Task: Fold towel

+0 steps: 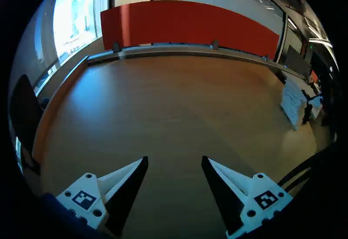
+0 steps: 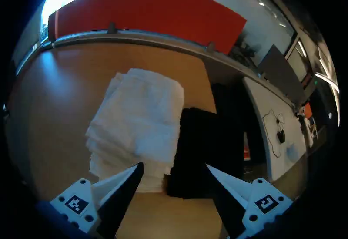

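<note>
A stack of folded white towels (image 2: 137,123) sits on the wooden table (image 2: 65,108) in the right gripper view, just ahead of my right gripper (image 2: 174,169). That gripper is open, its left fingertip over the stack's near edge, nothing between the fingers. A folded black cloth (image 2: 202,152) lies against the stack's right side. In the left gripper view, my left gripper (image 1: 175,161) stands open above bare wooden table (image 1: 165,108). The white towel stack (image 1: 293,104) appears far off at the right edge there.
A red partition (image 1: 187,23) runs along the table's far edge, on a grey rail (image 1: 174,49). A bright window (image 1: 74,15) is at the back left. To the right stands a white desk (image 2: 274,126) with a cable and small items.
</note>
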Tool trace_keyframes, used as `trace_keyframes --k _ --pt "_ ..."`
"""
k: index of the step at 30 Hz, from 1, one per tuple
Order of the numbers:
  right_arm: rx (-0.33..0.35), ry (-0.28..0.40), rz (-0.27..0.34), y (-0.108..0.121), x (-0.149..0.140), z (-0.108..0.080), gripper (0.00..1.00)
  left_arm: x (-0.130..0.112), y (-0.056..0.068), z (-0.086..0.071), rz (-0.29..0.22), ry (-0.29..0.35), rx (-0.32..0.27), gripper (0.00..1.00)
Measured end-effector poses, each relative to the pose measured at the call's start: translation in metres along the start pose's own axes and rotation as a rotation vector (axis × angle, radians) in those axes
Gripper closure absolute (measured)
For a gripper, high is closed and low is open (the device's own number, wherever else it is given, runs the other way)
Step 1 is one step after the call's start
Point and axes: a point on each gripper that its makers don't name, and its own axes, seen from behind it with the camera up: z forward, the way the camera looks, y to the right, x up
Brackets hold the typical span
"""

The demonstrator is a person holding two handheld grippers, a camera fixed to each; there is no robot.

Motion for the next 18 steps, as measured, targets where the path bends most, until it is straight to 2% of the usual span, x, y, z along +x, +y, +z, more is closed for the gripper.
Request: trace_keyframes --k 9,18 --pt "0.001 0.041 -0.008 -0.010 0.012 -0.011 0.00 0.003 0.000 -0.002 -0.002 0.009 -0.005 0.09" --pt "0.027 0.159 0.041 -0.039 0.039 -0.027 0.00 0.011 -0.005 -0.003 -0.010 0.035 0.002 0.09"
